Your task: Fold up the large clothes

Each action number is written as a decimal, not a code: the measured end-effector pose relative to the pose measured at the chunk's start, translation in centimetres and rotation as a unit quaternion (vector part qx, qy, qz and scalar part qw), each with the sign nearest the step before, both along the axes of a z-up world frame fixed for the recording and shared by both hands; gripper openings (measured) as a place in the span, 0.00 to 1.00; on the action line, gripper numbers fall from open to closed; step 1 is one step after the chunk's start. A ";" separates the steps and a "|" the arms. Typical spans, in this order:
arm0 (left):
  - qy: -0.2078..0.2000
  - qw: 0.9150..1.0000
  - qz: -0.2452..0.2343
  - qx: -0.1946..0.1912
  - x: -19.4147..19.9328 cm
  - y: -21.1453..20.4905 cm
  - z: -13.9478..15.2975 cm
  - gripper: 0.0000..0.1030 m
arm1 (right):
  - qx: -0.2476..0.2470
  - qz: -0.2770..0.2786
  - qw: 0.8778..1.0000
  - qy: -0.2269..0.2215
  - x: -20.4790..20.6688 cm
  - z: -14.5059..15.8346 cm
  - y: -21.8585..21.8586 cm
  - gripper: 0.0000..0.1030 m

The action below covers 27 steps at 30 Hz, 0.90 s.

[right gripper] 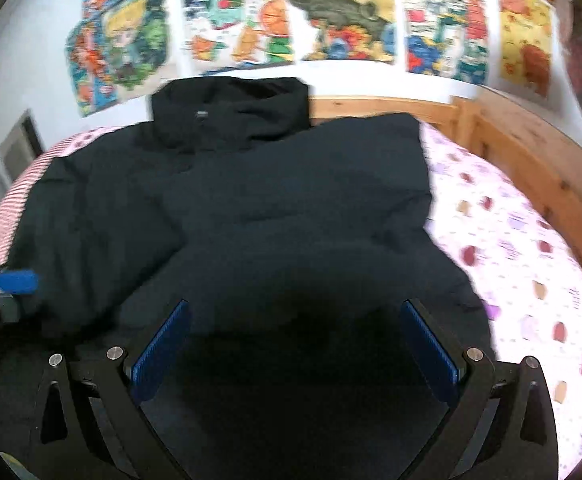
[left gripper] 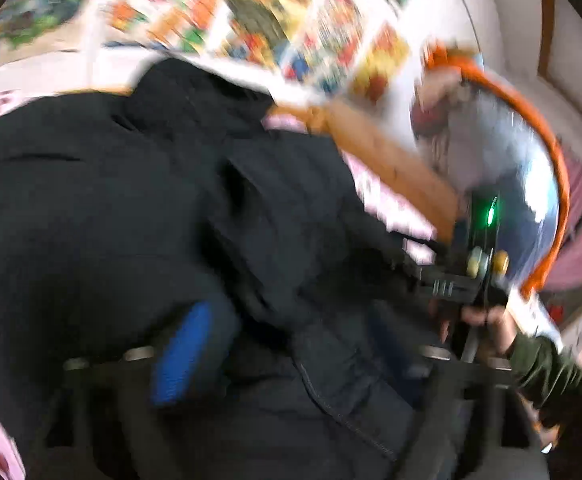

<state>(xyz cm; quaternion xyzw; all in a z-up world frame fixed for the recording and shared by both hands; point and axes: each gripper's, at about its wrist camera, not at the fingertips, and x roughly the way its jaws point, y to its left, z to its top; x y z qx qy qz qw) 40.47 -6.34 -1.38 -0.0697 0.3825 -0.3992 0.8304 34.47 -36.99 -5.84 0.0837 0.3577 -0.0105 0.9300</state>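
Observation:
A large black padded jacket (right gripper: 275,200) lies spread on the bed, collar toward the wall, one sleeve folded across its front. My right gripper (right gripper: 295,340) is open, its blue pads wide apart over the jacket's lower hem, holding nothing. In the left wrist view the jacket (left gripper: 131,208) fills the frame; my left gripper (left gripper: 291,360) has jacket fabric bunched between its fingers, one blue pad (left gripper: 179,356) showing and the other hidden by cloth. The left gripper's blue pad (right gripper: 13,280) also shows at the jacket's left edge in the right wrist view.
The bed has a pink and white patterned sheet (right gripper: 523,264) and a wooden frame (right gripper: 531,148). Colourful posters (right gripper: 331,16) cover the wall behind. In the left wrist view, the right gripper's body (left gripper: 475,276) and a hand (left gripper: 491,320) are at the right, near an orange-rimmed mirror (left gripper: 503,168).

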 end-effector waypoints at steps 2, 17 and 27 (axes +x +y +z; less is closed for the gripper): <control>-0.004 1.000 0.018 -0.018 -0.4 1.9 0.8 0.86 | 0.018 0.027 0.999 -0.009 0.0 0.4 0.9 0.99; 0.070 0.950 0.301 0.034 1.4 17.5 -2.6 0.88 | 0.245 0.078 0.966 0.030 -0.2 -1.0 2.7 0.99; 0.092 0.956 0.277 0.027 2.5 16.8 -3.6 0.88 | 0.229 0.067 0.967 0.090 2.1 -3.2 1.9 0.99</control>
